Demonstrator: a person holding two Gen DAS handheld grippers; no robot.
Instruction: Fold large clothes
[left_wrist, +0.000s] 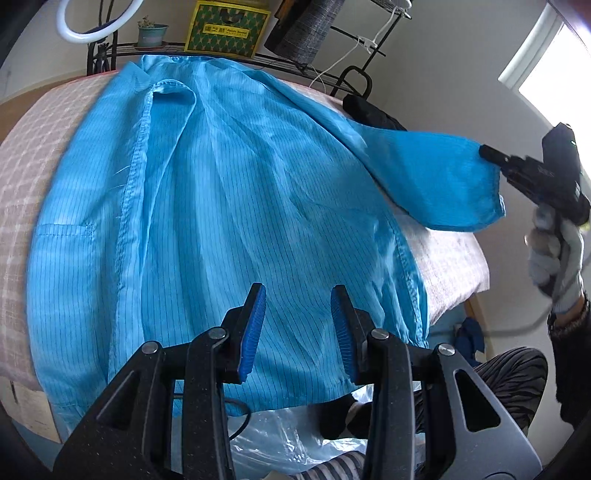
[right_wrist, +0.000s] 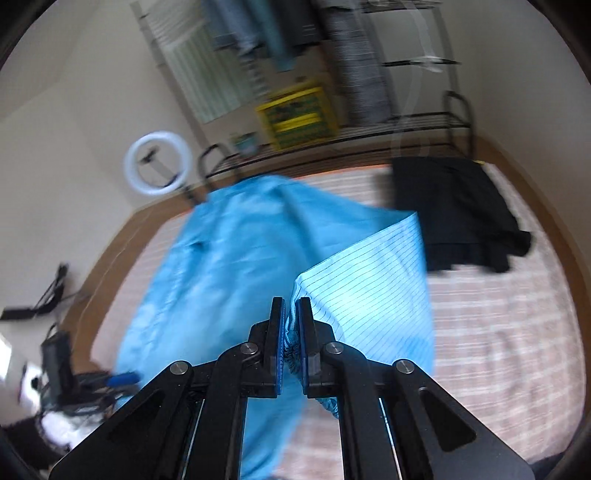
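My right tongs (right_wrist: 291, 314) clench the blue coat's (left_wrist: 221, 206) sleeve cuff (right_wrist: 293, 343); my left tongs (left_wrist: 298, 295) hover released above it.

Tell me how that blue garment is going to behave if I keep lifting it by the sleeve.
The blue garment looks thin and floppy: its sleeve sags from the right gripper, which is shut on the cuff. Probably light, since one pinch holds the sleeve up. Its sheen suggests a slick fabric that may slide on the checked bed cover.

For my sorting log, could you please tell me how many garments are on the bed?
2: a blue striped coat spread across the bed, and a black garment beyond its lifted sleeve. Others may be hidden.
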